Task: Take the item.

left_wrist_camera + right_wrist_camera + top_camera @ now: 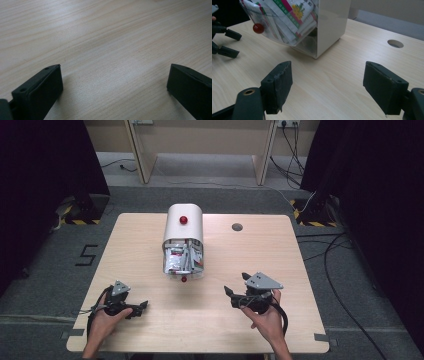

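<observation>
A white dispenser box with a red knob on top stands at the middle of the wooden table. Its clear front bin is tilted open, holds several sachets and carries a red knob at its front. In the right gripper view the box and its bin knob lie ahead and to the left. My left gripper is open near the table's front left, with nothing between its jaws. My right gripper is open at the front right, also with nothing in it.
A round cable hole sits in the table at the back right, also seen in the right gripper view as a hole. Cables trail on the floor to the right. Dark curtains hang on both sides. The left gripper shows far left in the right gripper view.
</observation>
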